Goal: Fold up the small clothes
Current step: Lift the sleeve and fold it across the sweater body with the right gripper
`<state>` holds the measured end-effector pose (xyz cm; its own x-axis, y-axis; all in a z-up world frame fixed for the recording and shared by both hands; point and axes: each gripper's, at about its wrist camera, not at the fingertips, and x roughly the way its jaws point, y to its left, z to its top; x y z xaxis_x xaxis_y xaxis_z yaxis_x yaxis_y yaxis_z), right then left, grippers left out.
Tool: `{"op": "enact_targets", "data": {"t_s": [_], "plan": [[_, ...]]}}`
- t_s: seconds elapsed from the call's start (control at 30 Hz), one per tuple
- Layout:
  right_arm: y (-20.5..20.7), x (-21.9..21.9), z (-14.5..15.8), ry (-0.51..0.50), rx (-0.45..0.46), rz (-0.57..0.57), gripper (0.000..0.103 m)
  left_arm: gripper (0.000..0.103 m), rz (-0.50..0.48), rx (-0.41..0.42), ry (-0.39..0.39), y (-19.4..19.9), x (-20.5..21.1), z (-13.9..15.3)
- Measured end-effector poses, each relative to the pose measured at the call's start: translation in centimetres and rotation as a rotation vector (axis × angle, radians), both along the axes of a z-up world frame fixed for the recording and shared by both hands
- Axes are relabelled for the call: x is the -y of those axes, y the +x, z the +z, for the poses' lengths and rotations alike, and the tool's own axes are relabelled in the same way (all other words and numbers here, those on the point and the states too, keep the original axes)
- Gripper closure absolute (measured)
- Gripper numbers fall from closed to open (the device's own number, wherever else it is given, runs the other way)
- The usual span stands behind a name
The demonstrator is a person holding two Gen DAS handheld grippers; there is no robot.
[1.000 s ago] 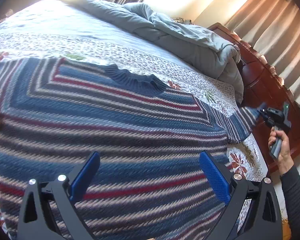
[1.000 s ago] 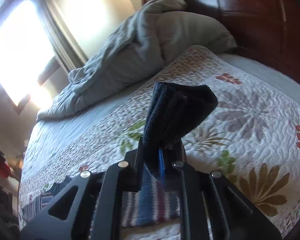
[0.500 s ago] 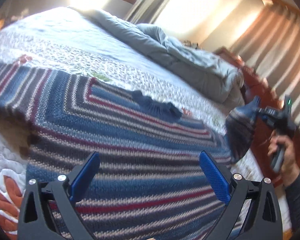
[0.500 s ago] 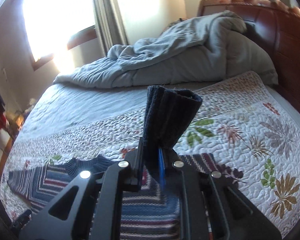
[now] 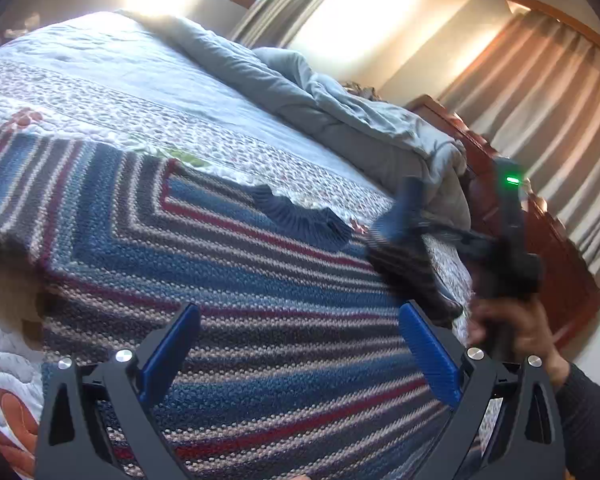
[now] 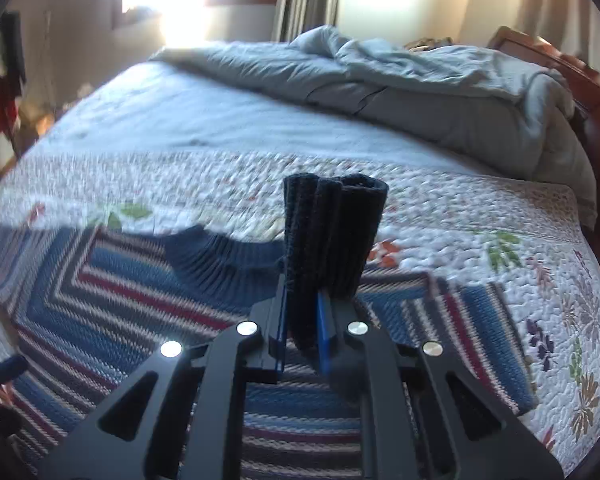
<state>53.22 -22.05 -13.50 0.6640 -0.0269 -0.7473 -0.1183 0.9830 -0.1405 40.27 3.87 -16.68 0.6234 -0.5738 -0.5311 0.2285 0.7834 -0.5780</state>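
Note:
A striped knit sweater (image 5: pixel 228 280) in blue, red and grey lies flat on the quilted bed, with its dark blue collar (image 5: pixel 300 216) toward the far side. My left gripper (image 5: pixel 300 356) is open and empty, hovering over the sweater's body. My right gripper (image 6: pixel 302 316) is shut on the sweater's dark blue sleeve cuff (image 6: pixel 332 236), which stands up between the fingers. In the left wrist view the right gripper (image 5: pixel 412 224) holds the sleeve lifted over the sweater's right side. The sweater body (image 6: pixel 140 292) also shows in the right wrist view.
The floral quilt (image 6: pixel 480 248) covers the bed. A rumpled grey duvet (image 6: pixel 420 92) is piled at the far side by the wooden headboard (image 5: pixel 548 256). Curtains (image 5: pixel 548 92) hang to the right. The bed edge is at the lower left (image 5: pixel 4 360).
My right gripper has carried the sleeve cuff up and inward from the bed's right edge over the sweater's body. The left gripper stayed open and shifted slightly.

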Motion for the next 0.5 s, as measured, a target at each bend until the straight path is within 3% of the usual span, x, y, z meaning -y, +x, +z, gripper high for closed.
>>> {"op": "enact_targets", "data": {"t_s": [0.17,0.27,0.3,0.4,0.47,0.5], "plan": [[-0.6,-4.6,-4.7,-0.142,-0.06,0.085,0.091,0.004,-0.028,-0.02,0.009,0.5,0.3,-0.8],[-1.0,-5.6,-6.7,-0.165,-0.12,0.112,0.086,0.004,-0.038,-0.032,-0.007,0.5,0.1,-1.0],[-1.2,-5.5,-7.1,-0.125,-0.153,0.114,0.08,0.004,-0.044,-0.044,-0.029,0.7,-0.1,-1.1],[-2.7,-3.6,-5.9,0.115,-0.163,0.091,0.043,0.004,-0.045,-0.1,-0.11,1.0,-0.9,-1.7],[-5.5,-1.0,-4.0,0.337,-0.117,0.023,0.04,0.004,-0.046,-0.134,-0.145,1.1,-1.0,-2.0],[-6.8,-0.1,-3.5,0.395,-0.09,-0.013,0.04,0.004,-0.047,-0.151,-0.146,1.2,-0.7,-1.9]]}}
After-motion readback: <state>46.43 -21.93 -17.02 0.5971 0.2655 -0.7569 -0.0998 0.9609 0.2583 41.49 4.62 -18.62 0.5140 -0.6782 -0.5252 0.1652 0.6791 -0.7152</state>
